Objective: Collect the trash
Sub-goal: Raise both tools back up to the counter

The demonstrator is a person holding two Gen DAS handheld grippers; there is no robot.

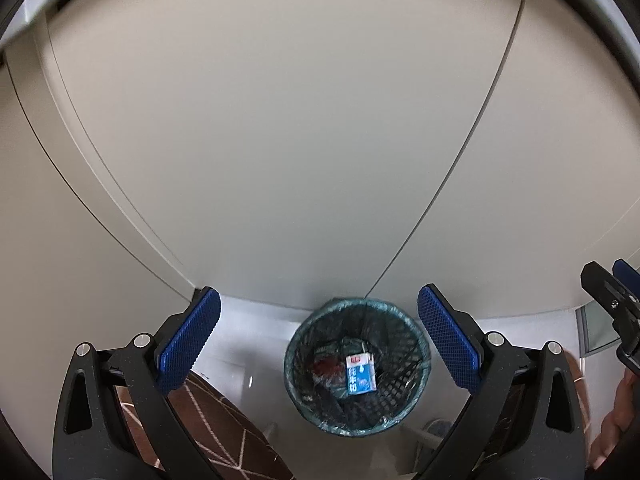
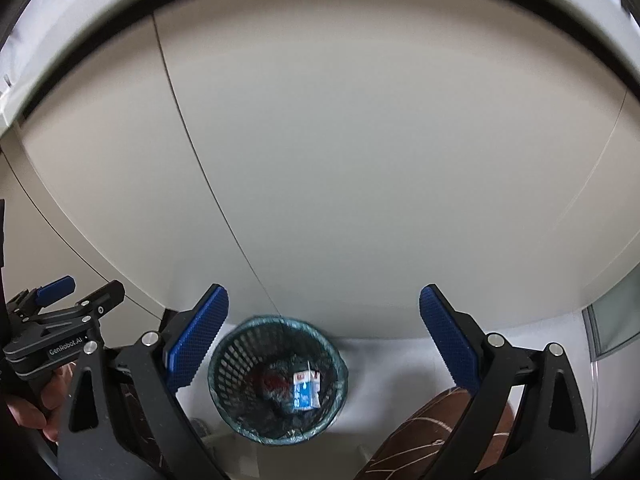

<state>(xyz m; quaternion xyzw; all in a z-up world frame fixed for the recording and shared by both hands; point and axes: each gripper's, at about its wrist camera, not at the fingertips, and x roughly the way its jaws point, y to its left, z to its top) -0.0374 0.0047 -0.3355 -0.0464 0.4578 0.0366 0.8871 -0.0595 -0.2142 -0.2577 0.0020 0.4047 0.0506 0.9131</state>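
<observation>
A pale wall (image 1: 280,140) of flat panels with thin seams fills most of both views. Below it lies a light floor (image 1: 256,328). A brown patterned surface (image 1: 224,432) with pale lines shows at the lower edge of each view; what it belongs to cannot be told.

A black mesh bin (image 1: 357,366) stands on the floor at the foot of the wall, lined with a greenish bag (image 1: 384,306) folded over its rim. It sits between the fingers of each tool in both views, well below them.

Left tool (image 1: 318,340): blue pads wide apart, nothing between them, nothing held. It is also seen at the left edge of the right wrist view, gripped by a hand (image 2: 36,404).

Right tool (image 2: 324,340): pads wide apart, empty. Part of it shows at the right edge of the left wrist view.

Trash: a blue and white carton (image 1: 361,374) lies inside the bin, on dark crumpled contents, beside a reddish item (image 1: 324,368) too blurred to identify.
</observation>
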